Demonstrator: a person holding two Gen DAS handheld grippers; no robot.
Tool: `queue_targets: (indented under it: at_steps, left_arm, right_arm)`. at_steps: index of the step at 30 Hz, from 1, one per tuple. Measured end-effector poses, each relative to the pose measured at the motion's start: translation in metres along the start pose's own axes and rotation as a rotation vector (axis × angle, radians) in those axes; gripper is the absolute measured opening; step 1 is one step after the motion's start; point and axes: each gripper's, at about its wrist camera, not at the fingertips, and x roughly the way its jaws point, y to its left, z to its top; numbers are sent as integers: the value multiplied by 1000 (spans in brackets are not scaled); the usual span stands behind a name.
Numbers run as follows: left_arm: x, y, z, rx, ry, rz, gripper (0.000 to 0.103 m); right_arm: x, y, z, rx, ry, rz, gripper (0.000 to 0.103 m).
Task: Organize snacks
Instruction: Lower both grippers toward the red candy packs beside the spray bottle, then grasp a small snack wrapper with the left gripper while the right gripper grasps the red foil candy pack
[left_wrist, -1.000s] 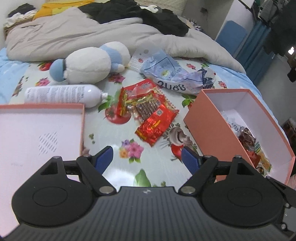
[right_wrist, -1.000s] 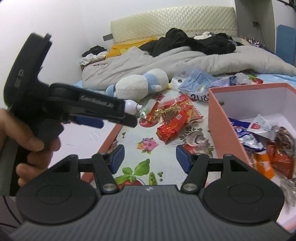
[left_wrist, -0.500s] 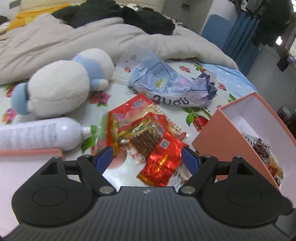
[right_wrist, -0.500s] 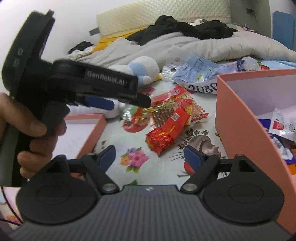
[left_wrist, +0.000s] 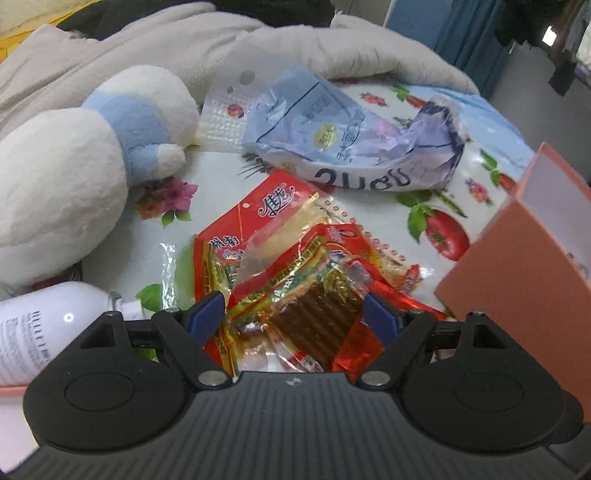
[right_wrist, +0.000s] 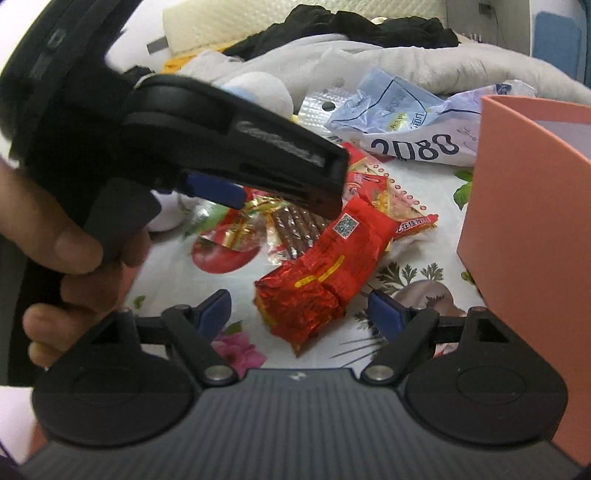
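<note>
1. Left wrist view: the left gripper (left_wrist: 293, 314) is spread wide open, and the clear packet of brown sticks (left_wrist: 317, 314) lies right between its two blue fingertips, close in front of the camera; nothing is pinched yet
2. That packet runs roughly away from the gripper and a little to the left, so the jaws appear to straddle its short width
3. Right wrist view: the right gripper (right_wrist: 299, 314) is also open and holds nothing; the shiny red packet (right_wrist: 325, 273) lies just ahead of it, its long axis slanting from near left to far right
4. The left gripper seems the nearer one to the pile, since its body hangs directly over the snacks in the right wrist view
5. The snacks are crinkled red and gold foil packets, overlapping in a loose heap on the flowered bed cover (left_wrist: 436, 206)
6. The pink box (left_wrist: 517, 288) stands just right of the heap, its open top partly visible
</note>
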Motion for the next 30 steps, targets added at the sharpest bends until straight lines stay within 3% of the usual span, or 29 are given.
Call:
queue_targets:
  at_steps: [6,10,11,13,14,17,20,30]
  left_arm:
    - [11,4,0,-2,2,-48,82]
    - [6,8,0,0,-7,-32,55]
    - [6,10,1,-7,0,-36,45]
    - [5,10,0,3,12,-47,36]
    - [3,8,0,14,14,-46,22]
    - [-1,3,-1,19,15,-18,8]
    - [-8,-1,-3,0,15,-5,3]
    - [-67,-37,-19,-64,-26,40,1]
  right_arm:
    - [4,-1,1,-11,-26,-26,81]
    - [2,-3,1,-17,-39,-60,65]
    - [2,-4,2,-18,-38,-63,61]
    - [0,-8,3,-15,-29,-51,61]
    - [-2,-9,3,-11,-26,-55,61]
    - [-9,-14,2,-3,-18,-55,60]
    - [-19,-15,0,0,-5,-45,60]
    - [-85,-25,-3,-9,-23,-12,60]
